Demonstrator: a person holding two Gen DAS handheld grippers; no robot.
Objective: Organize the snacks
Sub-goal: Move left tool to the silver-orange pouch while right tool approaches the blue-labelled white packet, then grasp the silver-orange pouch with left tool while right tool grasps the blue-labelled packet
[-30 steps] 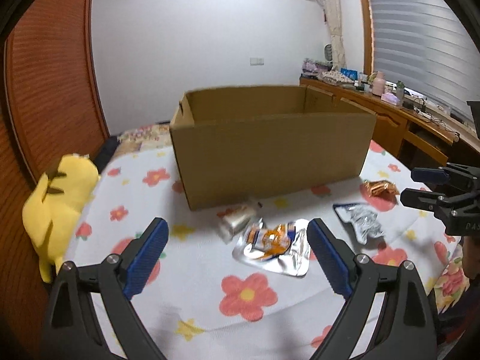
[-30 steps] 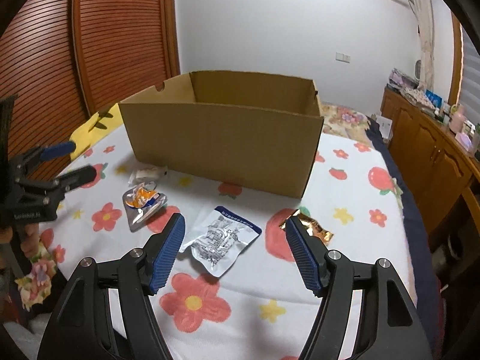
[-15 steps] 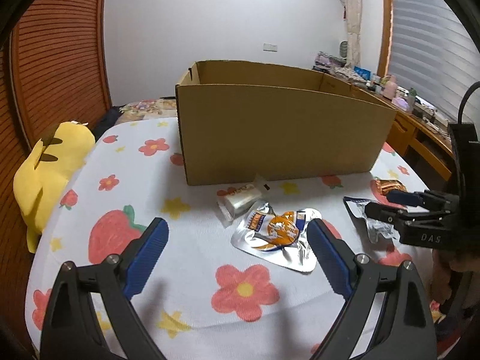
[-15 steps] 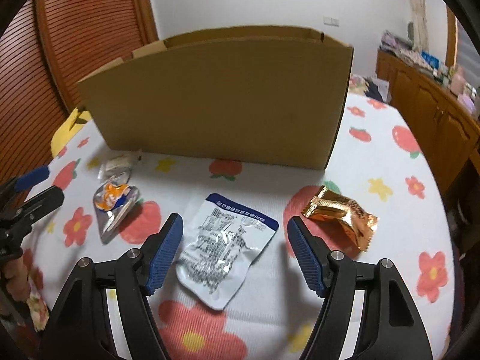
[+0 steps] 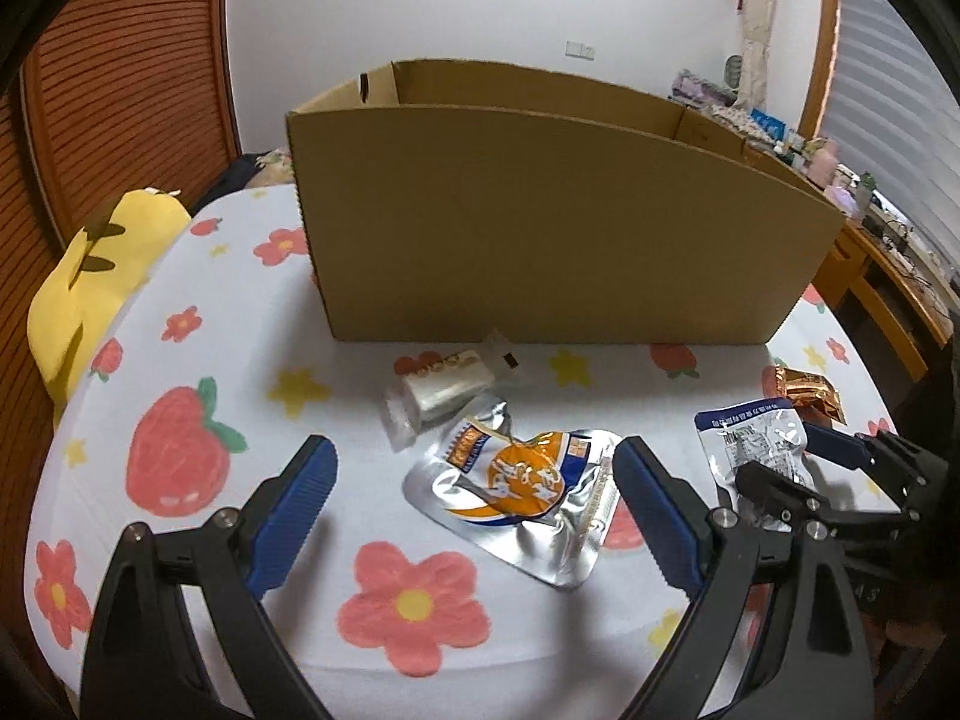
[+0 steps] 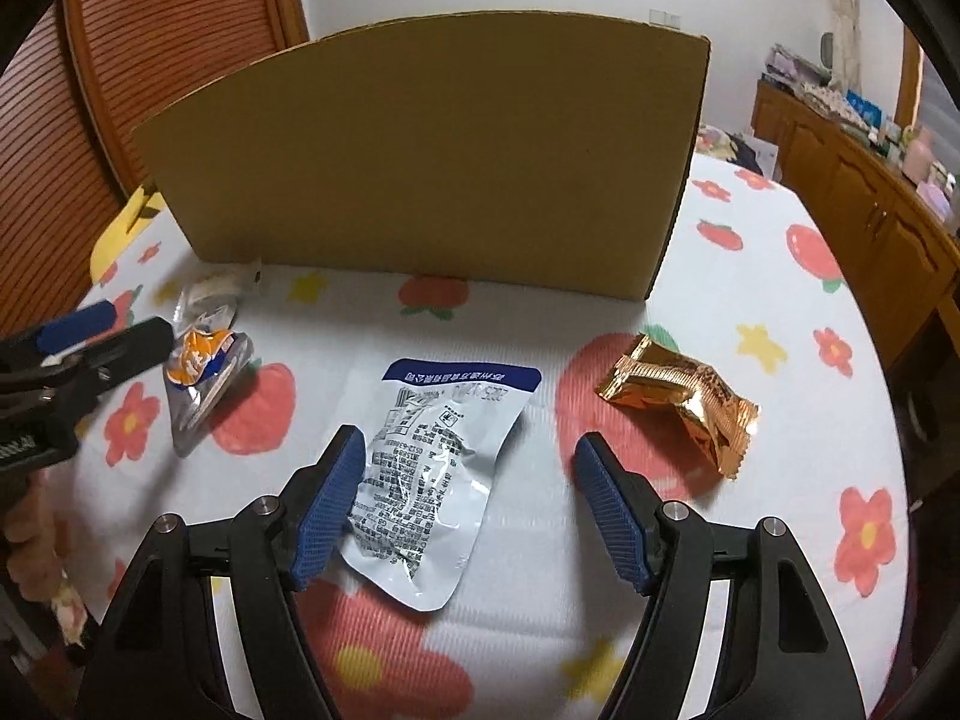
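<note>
Several snack packets lie on a flowered tablecloth [image 5: 198, 540] in front of an open cardboard box [image 5: 558, 228] [image 6: 432, 162]. My left gripper [image 5: 474, 510] is open, low over the cloth, with a silver and orange pouch [image 5: 516, 492] [image 6: 198, 372] lying between its fingers. Just beyond that pouch is a clear-wrapped snack [image 5: 441, 390] [image 6: 216, 288]. My right gripper [image 6: 471, 510] [image 5: 792, 465] is open around a white pouch with a blue band [image 6: 432, 468] [image 5: 756, 438], whose edge lies by the left pad. A gold packet [image 6: 678, 402] [image 5: 804, 390] sits to its right. The left gripper [image 6: 120, 330] shows at that view's left edge.
A yellow plush toy [image 5: 96, 276] lies at the table's left edge. Wooden louvred doors [image 5: 120, 90] stand behind it. A wooden sideboard [image 6: 840, 168] with small items runs along the right wall. The box's inside is hidden from the right wrist view.
Both grippers came down and closer to the packets. The orange pouch now lies between the left fingers, and the white pouch between the right fingers. No packet has moved.
</note>
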